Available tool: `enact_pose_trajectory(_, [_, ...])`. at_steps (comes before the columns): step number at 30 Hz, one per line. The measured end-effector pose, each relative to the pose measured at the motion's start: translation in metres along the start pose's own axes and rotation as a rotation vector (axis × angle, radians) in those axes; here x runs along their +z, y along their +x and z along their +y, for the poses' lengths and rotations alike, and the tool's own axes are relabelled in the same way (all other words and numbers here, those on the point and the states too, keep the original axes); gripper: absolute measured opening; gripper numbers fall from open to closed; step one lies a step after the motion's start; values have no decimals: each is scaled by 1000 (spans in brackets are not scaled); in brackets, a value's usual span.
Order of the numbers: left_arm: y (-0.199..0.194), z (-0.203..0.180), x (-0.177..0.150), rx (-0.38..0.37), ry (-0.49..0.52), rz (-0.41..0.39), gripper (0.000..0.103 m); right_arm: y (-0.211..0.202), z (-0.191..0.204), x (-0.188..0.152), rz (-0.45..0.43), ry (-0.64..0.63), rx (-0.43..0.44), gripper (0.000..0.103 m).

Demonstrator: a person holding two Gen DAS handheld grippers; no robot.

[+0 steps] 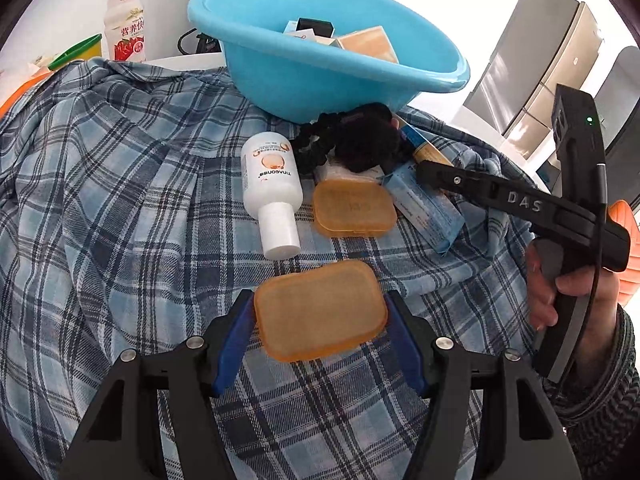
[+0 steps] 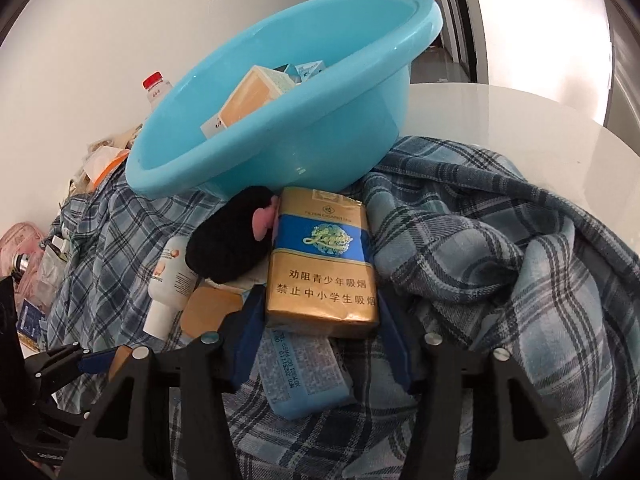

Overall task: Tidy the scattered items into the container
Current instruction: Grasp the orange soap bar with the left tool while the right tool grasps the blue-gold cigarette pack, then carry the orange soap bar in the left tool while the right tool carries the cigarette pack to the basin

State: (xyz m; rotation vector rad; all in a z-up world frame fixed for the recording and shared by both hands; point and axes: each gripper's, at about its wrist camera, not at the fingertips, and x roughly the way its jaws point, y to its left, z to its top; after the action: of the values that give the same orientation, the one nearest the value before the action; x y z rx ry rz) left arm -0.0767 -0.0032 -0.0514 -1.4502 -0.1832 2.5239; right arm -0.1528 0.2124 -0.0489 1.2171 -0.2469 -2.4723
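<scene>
My left gripper (image 1: 320, 316) is shut on an amber translucent soap-like slab (image 1: 320, 308), held just above the plaid cloth (image 1: 120, 208). A second amber slab (image 1: 354, 208) lies ahead, beside a white bottle (image 1: 272, 188) on its side. My right gripper (image 2: 320, 324) has its blue pads (image 2: 250, 320) against both sides of a gold and blue cigarette pack (image 2: 324, 264), next to a black fuzzy item (image 2: 228, 240). Under the pack lies a light blue packet (image 2: 304, 376). The tilted blue basin (image 1: 320, 56) (image 2: 280, 120) behind holds several boxes.
A hand (image 1: 560, 288) holds the right tool at the right edge of the left wrist view. A yogurt drink bottle (image 1: 124, 20) and a green item (image 1: 76, 52) stand at the back left. Bare white tabletop (image 2: 520, 128) shows right of the basin. Clutter (image 2: 40, 272) lies left.
</scene>
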Motion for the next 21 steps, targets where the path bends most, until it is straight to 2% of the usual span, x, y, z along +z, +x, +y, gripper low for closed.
enact_pose_trajectory(8, [-6,-2,-2,6,10,-10,67,-51,19,-10,-83,-47,-20,52])
enact_pose_trajectory(16, [-22,-14,-14,0,42,-32,67,-83,32,-38,-79,-69,-36,52])
enact_pose_trajectory(19, [-28,-15,-19,14,48,-44,67,-85,31,-54,-28,-44,-85,52])
enact_pose_trajectory(21, [-32,-16,-22,27,52,-55,67,-87,28,-65,-13,-6,-84,52])
